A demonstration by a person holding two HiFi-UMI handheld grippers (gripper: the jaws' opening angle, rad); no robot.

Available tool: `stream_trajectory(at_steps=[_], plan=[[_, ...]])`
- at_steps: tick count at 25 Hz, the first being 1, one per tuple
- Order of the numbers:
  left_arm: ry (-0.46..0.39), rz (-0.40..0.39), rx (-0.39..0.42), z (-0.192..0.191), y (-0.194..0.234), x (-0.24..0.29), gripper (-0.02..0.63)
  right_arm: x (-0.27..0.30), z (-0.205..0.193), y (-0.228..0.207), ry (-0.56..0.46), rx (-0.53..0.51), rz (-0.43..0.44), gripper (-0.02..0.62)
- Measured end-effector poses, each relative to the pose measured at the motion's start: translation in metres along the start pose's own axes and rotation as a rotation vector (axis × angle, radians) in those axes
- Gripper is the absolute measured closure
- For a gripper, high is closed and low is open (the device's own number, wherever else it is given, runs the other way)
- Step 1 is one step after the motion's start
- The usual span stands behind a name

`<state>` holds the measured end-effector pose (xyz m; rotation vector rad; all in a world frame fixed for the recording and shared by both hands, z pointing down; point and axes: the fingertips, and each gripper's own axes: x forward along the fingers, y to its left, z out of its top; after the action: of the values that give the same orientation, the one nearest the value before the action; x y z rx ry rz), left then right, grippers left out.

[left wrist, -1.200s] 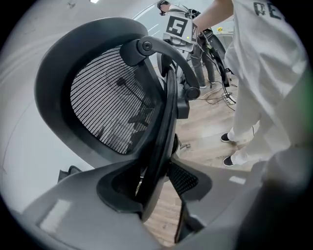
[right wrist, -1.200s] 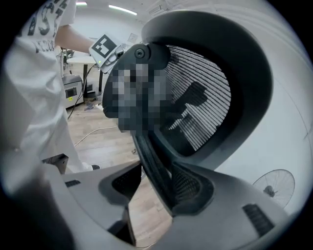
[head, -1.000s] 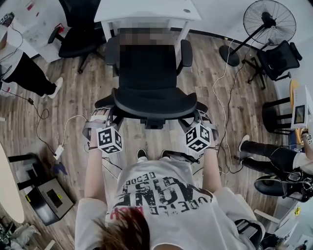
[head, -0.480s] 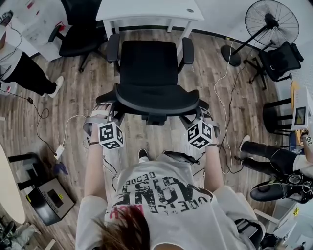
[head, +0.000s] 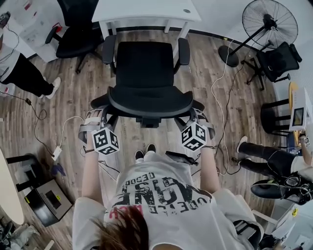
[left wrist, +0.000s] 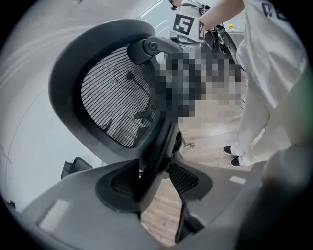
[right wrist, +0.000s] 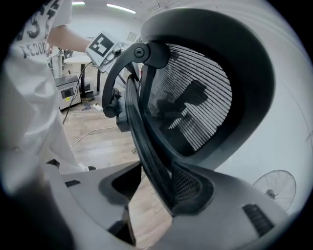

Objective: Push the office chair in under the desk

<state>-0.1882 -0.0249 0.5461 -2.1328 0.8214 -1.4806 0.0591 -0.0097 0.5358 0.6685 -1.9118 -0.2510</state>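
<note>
A black mesh office chair (head: 145, 63) faces the white desk (head: 146, 10), its seat front just short of the desk edge. I stand behind its backrest (head: 149, 103). My left gripper (head: 106, 116) holds the backrest's left edge and my right gripper (head: 193, 115) holds its right edge. In the left gripper view the backrest frame (left wrist: 155, 146) runs between the jaws of the left gripper (left wrist: 152, 183), pinched near the pads. In the right gripper view the frame (right wrist: 146, 146) sits the same way in the right gripper (right wrist: 156, 188), tight against one pad.
Another black chair (head: 73, 34) stands left of the desk and a third one (head: 279, 58) at the right beside a floor fan (head: 269, 22). Cables (head: 220, 97) and a power strip (head: 57, 152) lie on the wood floor. People stand at the left (head: 29, 73) and the right (head: 264, 151).
Both grippers stay on the backrest. My second foot has stepped up beside the first behind the chair. The chair and grippers sit slightly further left in view; its gap to the desk looks unchanged.
</note>
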Motion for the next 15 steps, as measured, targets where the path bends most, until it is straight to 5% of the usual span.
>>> stream_trajectory(at_steps=[15], plan=[[0.025, -0.043, 0.020, -0.014, 0.017, 0.018, 0.408, 0.014, 0.009, -0.008, 0.004, 0.023, -0.006, 0.414]])
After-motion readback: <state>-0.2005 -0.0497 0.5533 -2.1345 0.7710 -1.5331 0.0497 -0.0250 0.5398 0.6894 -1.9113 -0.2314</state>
